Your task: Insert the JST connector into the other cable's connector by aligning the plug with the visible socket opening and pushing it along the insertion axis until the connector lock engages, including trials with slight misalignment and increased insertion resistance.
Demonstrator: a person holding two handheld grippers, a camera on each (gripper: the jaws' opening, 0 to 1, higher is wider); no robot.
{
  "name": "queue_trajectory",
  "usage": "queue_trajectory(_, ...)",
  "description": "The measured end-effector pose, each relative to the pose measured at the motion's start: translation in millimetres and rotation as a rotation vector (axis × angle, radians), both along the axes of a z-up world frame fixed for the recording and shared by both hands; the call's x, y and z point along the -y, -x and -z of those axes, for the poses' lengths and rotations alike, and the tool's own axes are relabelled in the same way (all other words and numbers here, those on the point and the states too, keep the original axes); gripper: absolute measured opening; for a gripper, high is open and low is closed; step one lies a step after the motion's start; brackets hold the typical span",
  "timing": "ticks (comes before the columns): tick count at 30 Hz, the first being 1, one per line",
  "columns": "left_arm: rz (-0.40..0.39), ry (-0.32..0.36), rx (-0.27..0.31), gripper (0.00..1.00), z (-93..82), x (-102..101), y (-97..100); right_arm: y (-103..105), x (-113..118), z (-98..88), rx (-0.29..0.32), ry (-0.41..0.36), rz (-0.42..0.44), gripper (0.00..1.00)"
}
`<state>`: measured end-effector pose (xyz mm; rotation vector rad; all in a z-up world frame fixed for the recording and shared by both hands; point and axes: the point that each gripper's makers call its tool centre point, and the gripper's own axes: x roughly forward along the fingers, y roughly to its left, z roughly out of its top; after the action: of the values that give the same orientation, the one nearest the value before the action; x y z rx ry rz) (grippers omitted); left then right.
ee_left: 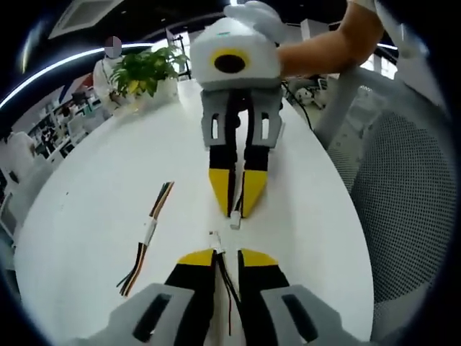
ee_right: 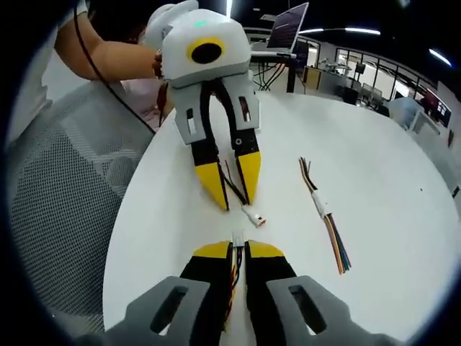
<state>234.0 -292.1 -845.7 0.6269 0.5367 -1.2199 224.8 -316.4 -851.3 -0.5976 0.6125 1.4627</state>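
My left gripper (ee_left: 227,254) is shut on a black and red wired cable whose small white JST connector (ee_left: 214,237) sticks out just past its yellow fingertips. Facing it, my right gripper (ee_left: 236,209) is shut on the other cable, with a white connector (ee_left: 235,221) at its tips. In the right gripper view, my right gripper (ee_right: 238,249) holds its connector (ee_right: 237,238) and the left gripper (ee_right: 236,202) holds its connector (ee_right: 253,215) slightly up and to the right. The two connectors sit close but apart, a little offset sideways, just above the white table (ee_left: 94,216).
A spare multicolour cable (ee_left: 148,234) (ee_right: 324,213) lies flat on the table beside the grippers. A potted plant (ee_left: 148,68) stands at the far edge. A mesh chair (ee_left: 410,202) (ee_right: 57,202) sits off the table's side. A person's arm (ee_left: 324,47) holds the facing gripper.
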Motion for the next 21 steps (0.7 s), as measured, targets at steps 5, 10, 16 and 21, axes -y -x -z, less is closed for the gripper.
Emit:
queue_trajectory(5,-0.03,0.014,0.003,0.06,0.3,2,-6.4,-2,1,-0.4,-0.001,-0.003,0.011,0.04)
queue_trajectory(10,-0.044,0.026,-0.009,0.06,1.0,5,-6.9,-5,2,-1.4,0.0,-0.01,0.02,0.04)
queue_trajectory(16,-0.034,0.02,0.001,0.0,2.2,7,-8.5,-5,3,-1.9,-0.001,-0.014,0.024,0.04)
queue_trajectory(21,0.026,0.011,0.024,0.0,-0.8,11,-1.6,-7,2,-4.6,0.022,-0.018,0.026,0.04)
